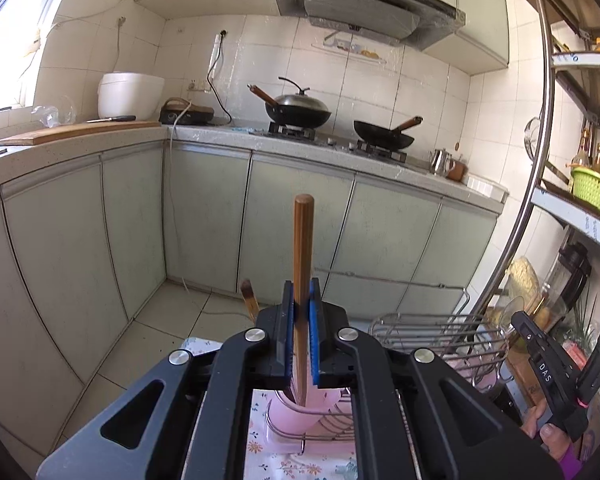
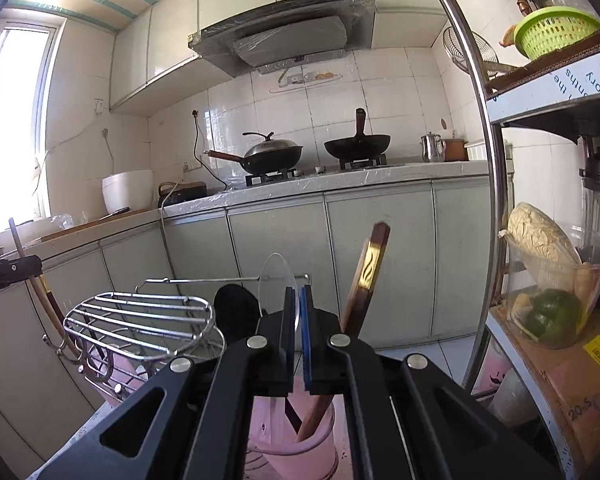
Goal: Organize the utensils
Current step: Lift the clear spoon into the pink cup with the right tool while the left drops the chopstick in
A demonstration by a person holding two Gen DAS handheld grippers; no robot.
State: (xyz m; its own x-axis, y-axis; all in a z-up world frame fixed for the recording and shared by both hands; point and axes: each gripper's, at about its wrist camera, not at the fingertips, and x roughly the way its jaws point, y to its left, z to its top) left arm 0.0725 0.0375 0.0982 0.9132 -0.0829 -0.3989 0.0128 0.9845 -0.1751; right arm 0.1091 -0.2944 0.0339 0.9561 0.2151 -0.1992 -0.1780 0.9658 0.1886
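Chopstick [image 1: 303, 264] of brown wood stands clamped between the blue pads of your left gripper [image 1: 302, 320], jaws nearly closed on its shaft. Its long axis runs almost straight up and down: the rounded top rises well above the fingers, and the lower end passes down between the linkage arms into the mouth of the pink utensil holder [image 1: 300, 412] directly below. So the target lies under your tool, not ahead of it, and the coming move looks like a plain descent along the stick's own axis before letting go.

Your right gripper [image 2: 299, 320] is shut as well, pinching the thin handle of a clear plastic spoon [image 2: 277, 284] whose bowl stands upright above the fingers. Its own pink cup [image 2: 300, 440] also sits right underneath, already holding a dark wooden utensil with a gold band [image 2: 370, 276] that leans up to the right, just beside your fingers; mind that lean as you lower.

Farther out, a wire rack [image 2: 140, 320] stands between the two cups, on the floral cloth [image 1: 268, 456]. From the left view, your right hand [image 1: 548, 428] shows low at the right edge.
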